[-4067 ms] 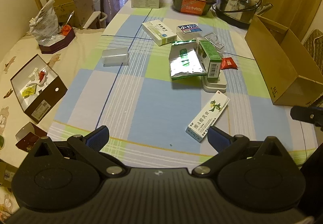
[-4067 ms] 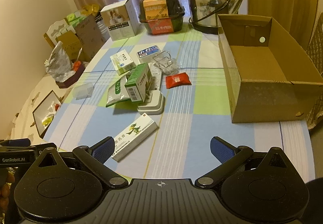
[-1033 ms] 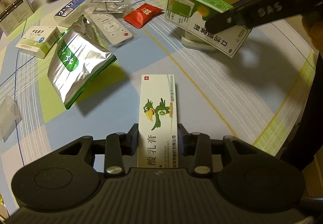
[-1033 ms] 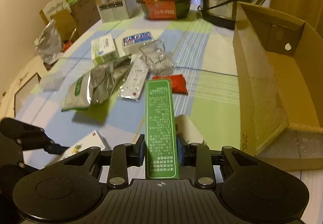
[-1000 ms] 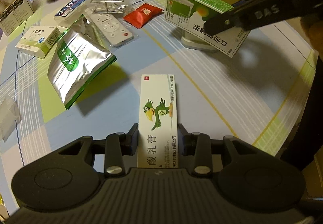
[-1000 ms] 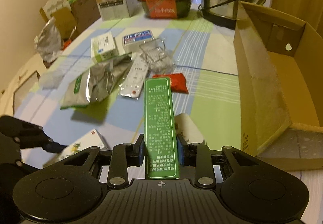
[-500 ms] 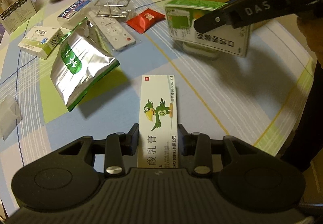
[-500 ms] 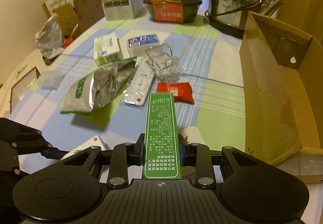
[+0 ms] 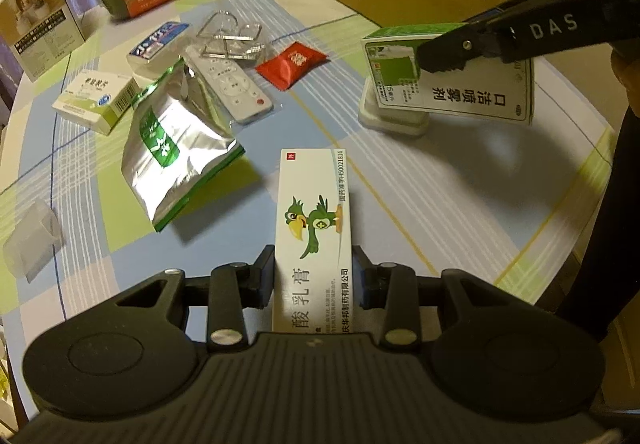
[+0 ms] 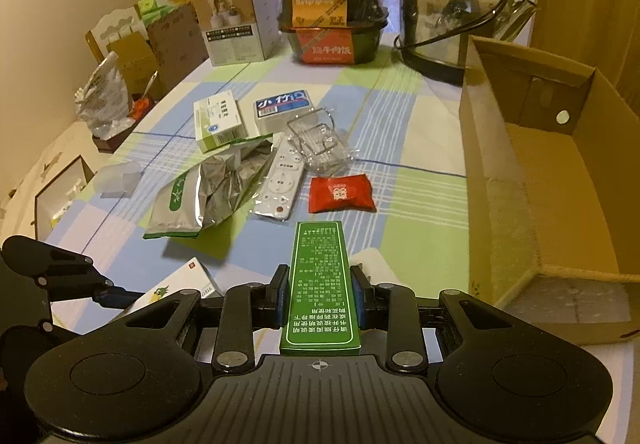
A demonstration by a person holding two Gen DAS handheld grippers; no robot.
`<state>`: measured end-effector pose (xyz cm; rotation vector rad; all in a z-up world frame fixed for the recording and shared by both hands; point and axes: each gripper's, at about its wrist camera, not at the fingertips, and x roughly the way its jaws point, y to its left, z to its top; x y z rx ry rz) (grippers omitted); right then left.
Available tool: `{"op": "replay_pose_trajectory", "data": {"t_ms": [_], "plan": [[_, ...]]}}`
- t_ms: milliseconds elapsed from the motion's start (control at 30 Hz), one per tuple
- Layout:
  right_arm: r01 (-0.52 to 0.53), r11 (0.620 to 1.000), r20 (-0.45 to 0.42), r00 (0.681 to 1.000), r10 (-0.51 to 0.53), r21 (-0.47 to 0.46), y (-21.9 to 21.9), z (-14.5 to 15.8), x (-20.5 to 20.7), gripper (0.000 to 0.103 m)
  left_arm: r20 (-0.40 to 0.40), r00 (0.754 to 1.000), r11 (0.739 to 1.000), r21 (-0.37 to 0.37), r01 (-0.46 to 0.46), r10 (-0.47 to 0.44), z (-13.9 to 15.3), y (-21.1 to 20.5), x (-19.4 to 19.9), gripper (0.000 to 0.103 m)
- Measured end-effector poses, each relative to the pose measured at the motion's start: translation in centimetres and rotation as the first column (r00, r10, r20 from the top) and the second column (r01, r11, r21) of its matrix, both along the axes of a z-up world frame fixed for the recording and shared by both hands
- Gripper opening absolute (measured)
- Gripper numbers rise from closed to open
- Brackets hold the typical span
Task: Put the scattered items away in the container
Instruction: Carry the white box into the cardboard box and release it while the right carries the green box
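Observation:
My left gripper is shut on a long white box with a green bird print, held over the table near its front edge. My right gripper is shut on a green medicine box, lifted above a white object; that green box also shows at the right of the left wrist view. The open cardboard box stands to the right, its inside bare. Scattered on the checked cloth: silver pouch, white remote, red sachet, clear packaging, small white-green box, blue-white pack.
At the table's far end stand a steel kettle, a black food tub with orange label and a white carton. A small clear plastic piece lies at the left. Bags and boxes crowd the floor beyond the left edge.
My right gripper has raised the green box higher and levelled it; the view has tilted up toward the far end. My left gripper holds the bird box and has lifted slightly.

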<state>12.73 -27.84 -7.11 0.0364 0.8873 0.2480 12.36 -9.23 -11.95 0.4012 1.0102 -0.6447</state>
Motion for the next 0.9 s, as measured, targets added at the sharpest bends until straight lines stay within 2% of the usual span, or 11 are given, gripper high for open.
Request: {"op": "replay_pose_trajectory", "data": {"t_ms": [433,900], "plan": [[0.028,1.000,0.083,0.996,-0.027,-0.007,-2.2,3.8,-0.9,0.032,0.060,0.998,0.999,-0.028,0.032,-0.030,4.3,-1.7,0.5,0.033],[0.084,0.996,0.191,0.978,-0.083,0.001,-6.0,8.4,-2.1,0.032,0.151,0.985,0.995,-0.035,0.092,-0.086,8.3,-6.2,0.7,0.033]]}}
